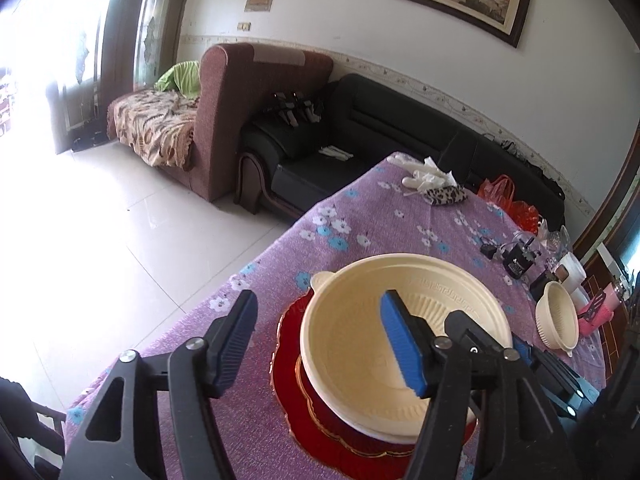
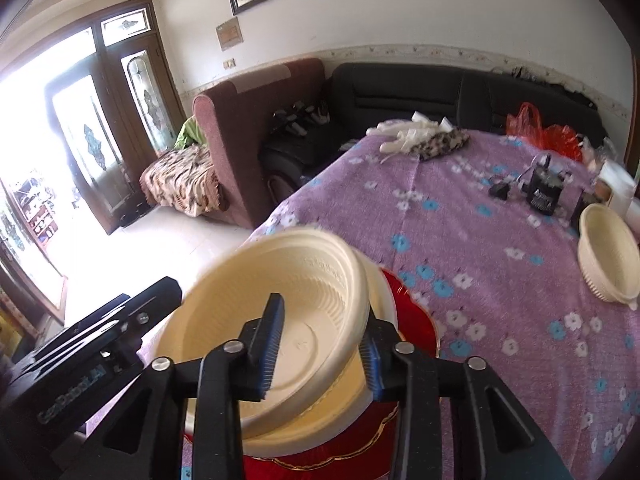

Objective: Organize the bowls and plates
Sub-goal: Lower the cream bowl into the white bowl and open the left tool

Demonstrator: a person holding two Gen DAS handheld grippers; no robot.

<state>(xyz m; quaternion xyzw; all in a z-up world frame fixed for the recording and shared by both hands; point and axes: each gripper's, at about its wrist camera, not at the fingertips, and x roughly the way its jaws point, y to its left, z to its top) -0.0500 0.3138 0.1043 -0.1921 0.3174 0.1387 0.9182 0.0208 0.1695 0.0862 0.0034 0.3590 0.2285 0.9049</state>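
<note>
right hand-held gripper (image 2: 320, 356): my fingers are clamped on the near rim of the top bowl (image 2: 276, 312), one pad inside, one outside the wall.
left hand-held gripper (image 1: 320, 340): fingers apart, gripping nothing; one finger hangs over the bowl's inside, the other out over the table (image 1: 360, 216).
top bowl: cream, mouth up, tilted, far rim higher than the rim I hold. Round, so no real long axis; its opening leans back toward me.
under it: a second cream bowl (image 2: 376, 280), mouth up, on the red plate (image 2: 416, 312) at the near table edge.
step: I read this as nesting the top bowl into the lower one; not seated flat yet.
next move: level the rim, centre it over the lower bowl, lower until the walls meet, then release.
risk: the tilt could let the rim catch and shift the stack on the plate.
third bowl (image 2: 608, 256): loose, well apart on the far right, beside the small clutter (image 2: 540, 192); likely next to stack.
</note>
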